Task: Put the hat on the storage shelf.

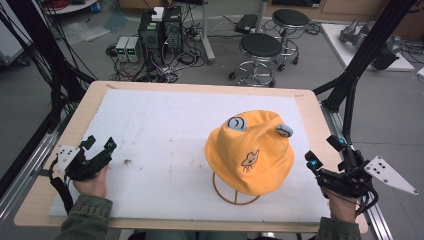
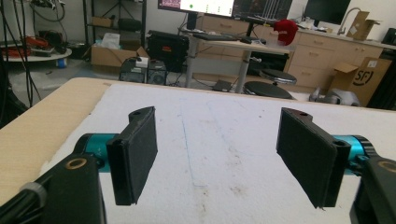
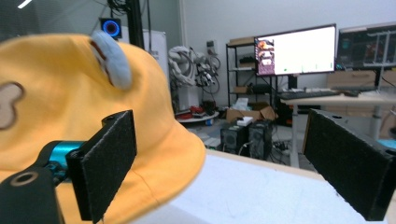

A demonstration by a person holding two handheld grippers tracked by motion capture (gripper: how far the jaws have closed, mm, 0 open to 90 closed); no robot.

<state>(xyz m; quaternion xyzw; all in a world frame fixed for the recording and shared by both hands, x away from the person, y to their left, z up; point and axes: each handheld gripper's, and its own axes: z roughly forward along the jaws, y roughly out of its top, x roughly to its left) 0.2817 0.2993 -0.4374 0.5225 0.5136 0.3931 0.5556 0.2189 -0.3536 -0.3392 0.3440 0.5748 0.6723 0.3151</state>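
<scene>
Yellow hat point(image 1: 250, 150), right of centre on its wire stand point(image 1: 235, 192); your left claw point(image 1: 98, 146) and right claw point(image 1: 325, 151) both released, empty.

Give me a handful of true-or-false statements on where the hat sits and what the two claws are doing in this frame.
1. The yellow hat sits on a wire stand. True.
2. The left claw grips the hat's brim. False: it is open over the bare white mat, far from the hat.
3. The right claw is open beside the hat. True.
4. The hat is plain. False: it has an embroidered figure and two grey ears.
</scene>
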